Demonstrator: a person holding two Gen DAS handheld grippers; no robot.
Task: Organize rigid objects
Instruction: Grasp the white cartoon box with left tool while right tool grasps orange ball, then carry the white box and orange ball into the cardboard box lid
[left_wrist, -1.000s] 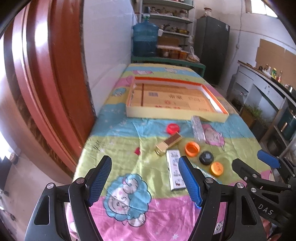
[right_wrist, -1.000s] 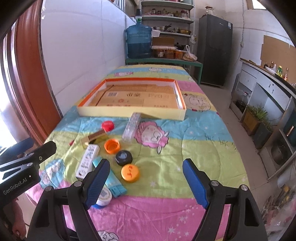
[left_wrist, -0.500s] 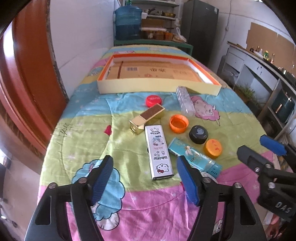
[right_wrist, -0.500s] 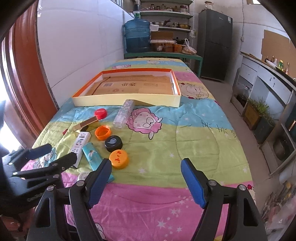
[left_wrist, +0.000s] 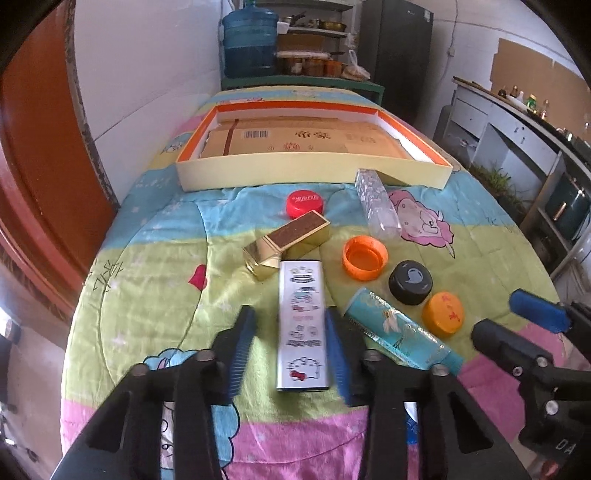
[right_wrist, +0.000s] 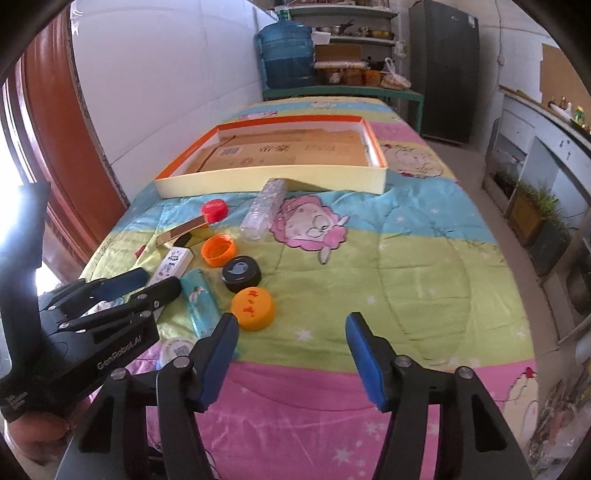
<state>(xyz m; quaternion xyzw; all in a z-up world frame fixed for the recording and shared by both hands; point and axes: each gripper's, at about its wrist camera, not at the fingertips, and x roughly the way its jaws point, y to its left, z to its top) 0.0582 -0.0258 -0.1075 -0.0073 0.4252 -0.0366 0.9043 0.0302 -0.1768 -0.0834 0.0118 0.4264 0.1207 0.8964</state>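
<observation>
The left gripper (left_wrist: 288, 349) has dropped toward the quilt (right_wrist: 388, 266) since a second ago, its jaws closing around the white cartoon-cat tin (left_wrist: 303, 328), not yet pressing it. The right gripper (right_wrist: 291, 350) hangs nearby, jaws closing on nothing, bare quilt ahead. "GenRobot.AI" is printed on the left tool. Beyond lie the teal tube (left_wrist: 399, 328), orange caps, a black cap, and the orange-rimmed tray (left_wrist: 314, 171).
</observation>
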